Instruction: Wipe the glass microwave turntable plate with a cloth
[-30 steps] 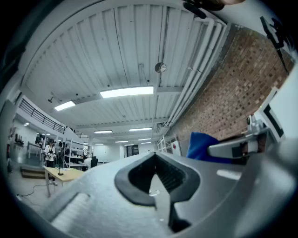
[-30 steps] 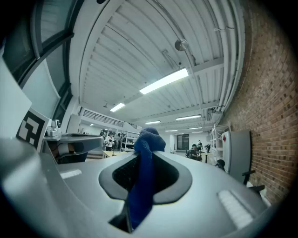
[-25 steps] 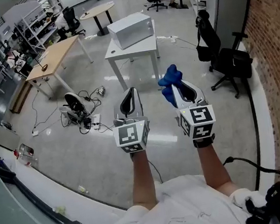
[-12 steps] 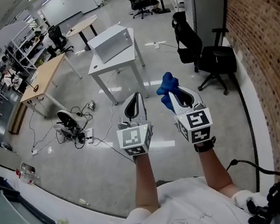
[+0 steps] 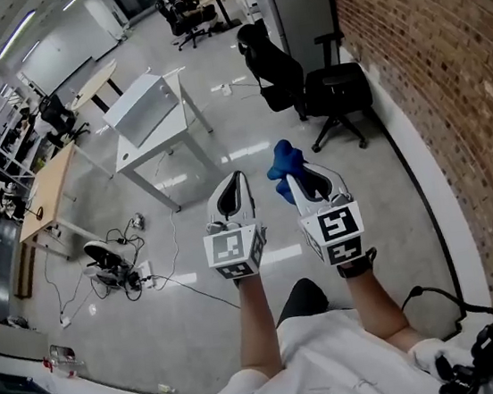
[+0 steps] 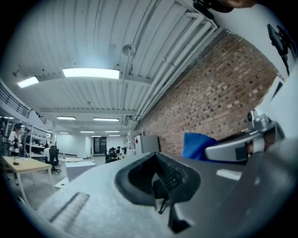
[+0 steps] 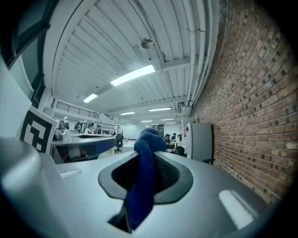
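While both grippers are held out side by side in front of the person, above open floor and well apart from any table, the wiping looks not yet begun. The glass turntable plate shows in no view, and a fair guess is that it sits inside the white microwave (image 5: 140,108) on the white table (image 5: 157,149) at the far left. The right gripper (image 5: 293,178) has its jaws closed on a blue cloth (image 5: 280,164), pinched about its middle so that a bunched end stands up past the jaw tips and a tail hangs back toward the handle. Held this way, it is ready to wipe once the plate is reached. The cloth looks soft and thick, with a knitted or terry-like surface, in a deep even blue. The left gripper (image 5: 234,181) has its jaws drawn together with nothing between them, free, in all likelihood, to open the microwave door or steady the plate. A brick wall (image 5: 427,60) runs along the right, with black office chairs (image 5: 323,91) just beside it.
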Available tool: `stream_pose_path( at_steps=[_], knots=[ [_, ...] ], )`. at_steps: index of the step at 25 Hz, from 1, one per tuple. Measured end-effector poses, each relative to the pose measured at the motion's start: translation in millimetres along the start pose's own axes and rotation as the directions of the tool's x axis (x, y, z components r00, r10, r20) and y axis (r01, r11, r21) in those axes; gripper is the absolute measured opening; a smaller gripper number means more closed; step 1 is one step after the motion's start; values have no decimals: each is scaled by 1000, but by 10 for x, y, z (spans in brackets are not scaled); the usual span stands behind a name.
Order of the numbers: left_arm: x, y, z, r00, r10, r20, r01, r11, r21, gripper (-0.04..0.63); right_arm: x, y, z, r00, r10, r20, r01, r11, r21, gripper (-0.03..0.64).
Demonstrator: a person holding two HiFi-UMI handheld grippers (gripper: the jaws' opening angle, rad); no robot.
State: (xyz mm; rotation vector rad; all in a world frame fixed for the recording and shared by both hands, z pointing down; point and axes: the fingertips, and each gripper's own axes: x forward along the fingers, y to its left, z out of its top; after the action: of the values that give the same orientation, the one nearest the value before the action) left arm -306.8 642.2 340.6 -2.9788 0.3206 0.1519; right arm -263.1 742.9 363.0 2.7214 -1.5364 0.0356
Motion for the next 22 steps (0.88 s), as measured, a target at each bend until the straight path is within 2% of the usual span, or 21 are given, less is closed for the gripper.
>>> stream_pose_path(
  at_steps=[4, 7, 10, 13, 16, 19, 22],
  knots=[
    [394, -320, -141, 997, -73, -4, 73, 997, -16, 2, 46, -356, -106, 999, -45, -21, 45, 999, -9, 77],
    [770, -317, -189, 997, -72, 19, 72, 997, -26, 2, 268, -630, -86, 998, -58, -17, 57, 998, -16, 77],
    [1082, -227, -227, 999, -17, 48, 19, 998, -55, 2, 567, -910, -101, 998, -44, -41, 43, 999, -29, 77],
    [1322, 19, -170, 996, 55, 70, -51, 997, -62, 2, 967, -1027, -92, 998, 16, -54, -19, 998, -55, 77],
    [1533, 404, -185, 986, 146, 78, -140, 987, -82, 2, 1458, -899, -29, 992, 115, -42, -119, 989, -85, 77],
    [1614, 783, -290, 970, 235, 55, -229, 969, -90, 2, 1919, -666, -35, 974, 220, -49, -224, 971, -88, 77],
    [1717, 1087, -318, 957, 287, 53, -281, 955, -98, 2, 2312, -500, -6, 958, 282, -44, -285, 955, -81, 77]
  ],
)
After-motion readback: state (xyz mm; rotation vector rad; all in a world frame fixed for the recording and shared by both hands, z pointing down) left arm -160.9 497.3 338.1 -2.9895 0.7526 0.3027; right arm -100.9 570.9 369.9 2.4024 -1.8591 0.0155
